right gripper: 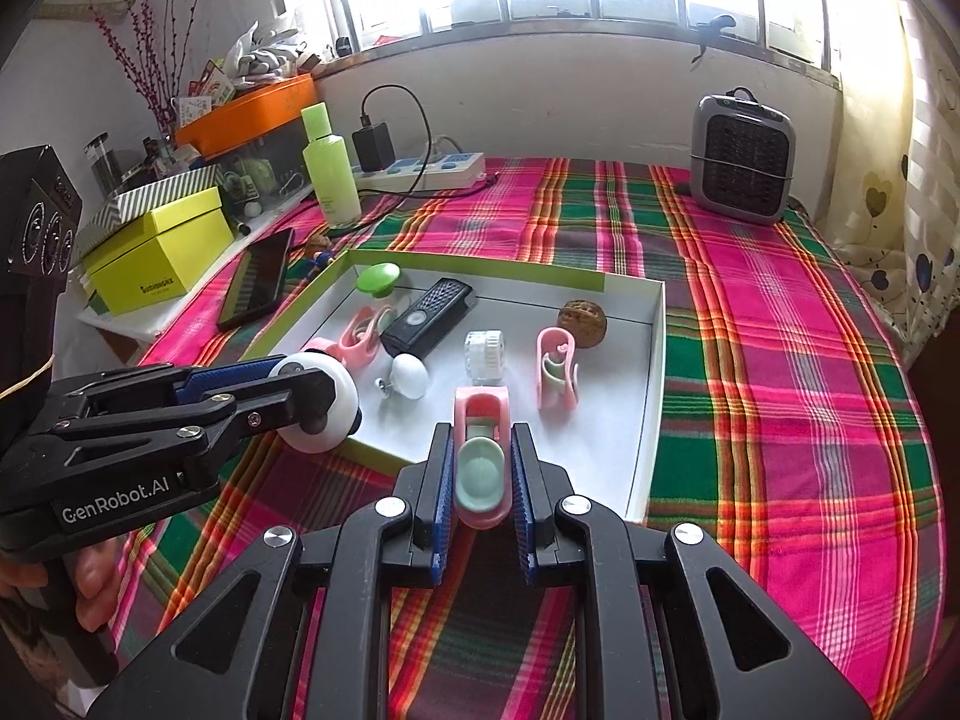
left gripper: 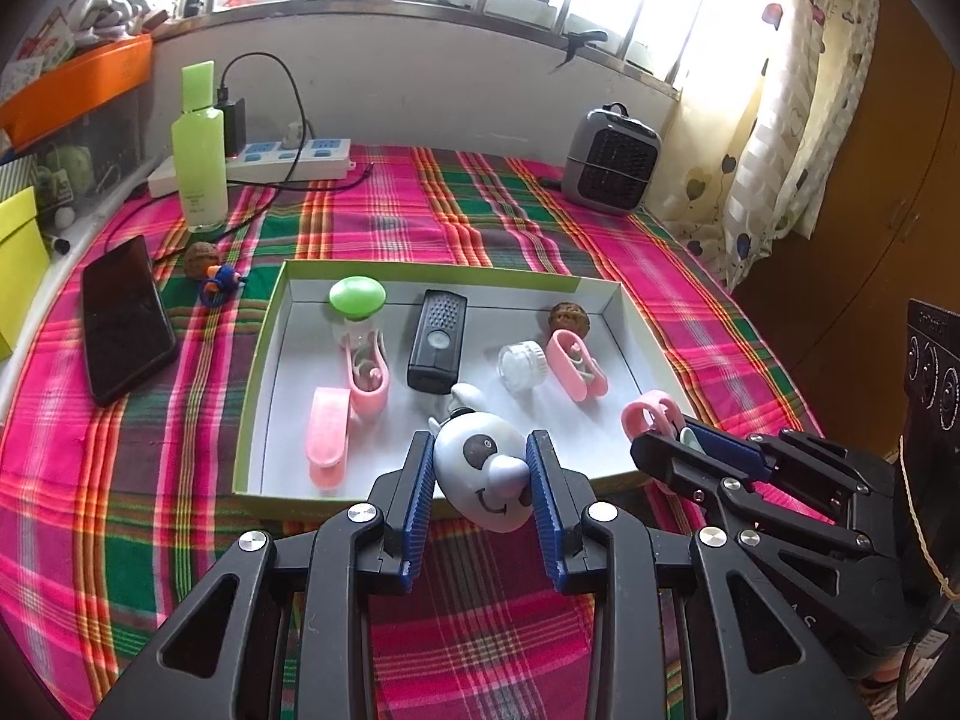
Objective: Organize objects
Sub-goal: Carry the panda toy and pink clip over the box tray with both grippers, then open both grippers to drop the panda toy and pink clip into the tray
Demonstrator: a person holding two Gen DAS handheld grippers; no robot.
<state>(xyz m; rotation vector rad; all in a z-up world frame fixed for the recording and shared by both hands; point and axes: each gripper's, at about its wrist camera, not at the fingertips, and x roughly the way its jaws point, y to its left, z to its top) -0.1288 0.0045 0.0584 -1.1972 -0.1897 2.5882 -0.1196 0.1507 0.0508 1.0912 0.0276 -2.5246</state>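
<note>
A shallow white box with green rim (left gripper: 258, 360) (right gripper: 654, 372) lies on the plaid cloth. It holds pink clips (left gripper: 367, 372), a black remote (left gripper: 437, 341) (right gripper: 427, 317), a green-capped jar (left gripper: 357, 300), a clear jar (left gripper: 522, 363), a walnut (left gripper: 567, 317) (right gripper: 582, 315) and a white knob (right gripper: 409, 377). My left gripper (left gripper: 480, 468) (right gripper: 312, 396) is shut on a white panda-face toy (left gripper: 483, 474) over the box's near edge. My right gripper (right gripper: 480, 468) (left gripper: 672, 450) is shut on a pink clip with a mint insert (right gripper: 480, 462) over the box's near right corner.
A black phone (left gripper: 123, 318), a second walnut (left gripper: 201, 258) and a small blue-orange toy (left gripper: 219, 282) lie left of the box. A green bottle (left gripper: 198, 150), a power strip (left gripper: 288, 156) and a grey heater (left gripper: 612, 162) stand at the back. A yellow box (right gripper: 156, 246) is at the left.
</note>
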